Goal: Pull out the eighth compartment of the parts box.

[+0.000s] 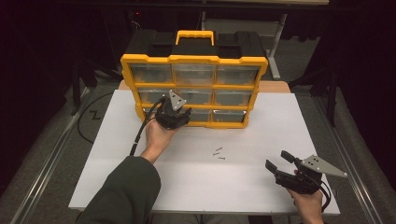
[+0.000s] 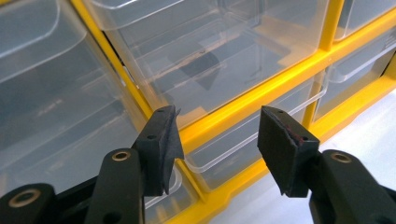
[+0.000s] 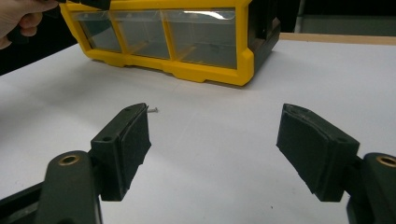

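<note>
A yellow and black organiser box (image 1: 194,88) with clear plastic drawers stands upright at the back of the white table (image 1: 261,140). My left gripper (image 1: 183,113) is open right in front of its lower left drawers (image 2: 224,144), with nothing between the jaws. The yellow frame (image 2: 247,100) runs between the drawers just past the fingertips. Two small screws (image 1: 218,153) lie loose on the table in the middle. My right gripper (image 1: 276,161) is open and empty near the front right corner. In the right gripper view (image 3: 212,135) a screw (image 3: 152,110) lies ahead.
The box has a yellow carry handle (image 1: 195,35) on top. A black cable (image 1: 140,133) trails from the left gripper toward the table's left side. A wooden board edge (image 1: 275,86) shows behind the box. Dark floor surrounds the table.
</note>
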The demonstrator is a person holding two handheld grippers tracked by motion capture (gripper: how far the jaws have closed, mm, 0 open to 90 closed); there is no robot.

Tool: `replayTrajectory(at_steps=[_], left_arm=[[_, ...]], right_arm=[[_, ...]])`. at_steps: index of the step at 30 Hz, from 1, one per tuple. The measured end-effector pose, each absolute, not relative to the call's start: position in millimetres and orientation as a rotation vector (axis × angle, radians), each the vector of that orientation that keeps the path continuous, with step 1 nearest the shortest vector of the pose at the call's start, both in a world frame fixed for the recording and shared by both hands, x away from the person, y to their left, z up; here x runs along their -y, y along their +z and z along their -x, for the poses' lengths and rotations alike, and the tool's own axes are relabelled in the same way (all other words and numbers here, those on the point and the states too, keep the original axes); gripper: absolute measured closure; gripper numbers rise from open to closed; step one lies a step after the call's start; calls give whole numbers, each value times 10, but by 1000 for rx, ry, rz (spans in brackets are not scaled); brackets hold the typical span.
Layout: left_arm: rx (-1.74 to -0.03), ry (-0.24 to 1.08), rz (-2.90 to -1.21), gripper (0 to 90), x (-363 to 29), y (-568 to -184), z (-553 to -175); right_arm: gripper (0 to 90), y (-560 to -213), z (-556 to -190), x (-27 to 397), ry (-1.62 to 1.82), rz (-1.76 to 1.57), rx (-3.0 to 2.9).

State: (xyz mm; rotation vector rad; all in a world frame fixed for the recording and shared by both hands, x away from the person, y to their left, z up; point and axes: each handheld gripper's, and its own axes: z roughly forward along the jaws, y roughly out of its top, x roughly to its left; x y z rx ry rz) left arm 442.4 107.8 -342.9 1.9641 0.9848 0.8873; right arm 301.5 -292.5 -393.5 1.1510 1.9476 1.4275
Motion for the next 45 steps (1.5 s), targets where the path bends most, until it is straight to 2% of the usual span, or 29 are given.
replayTrajectory(at_steps=[45], left_arm=[[-691, 1189, -2231, 473, -954, -3459, -4367]], right_arm=[[271, -3958, -3031, 2910, 1413, -1162, -1970]])
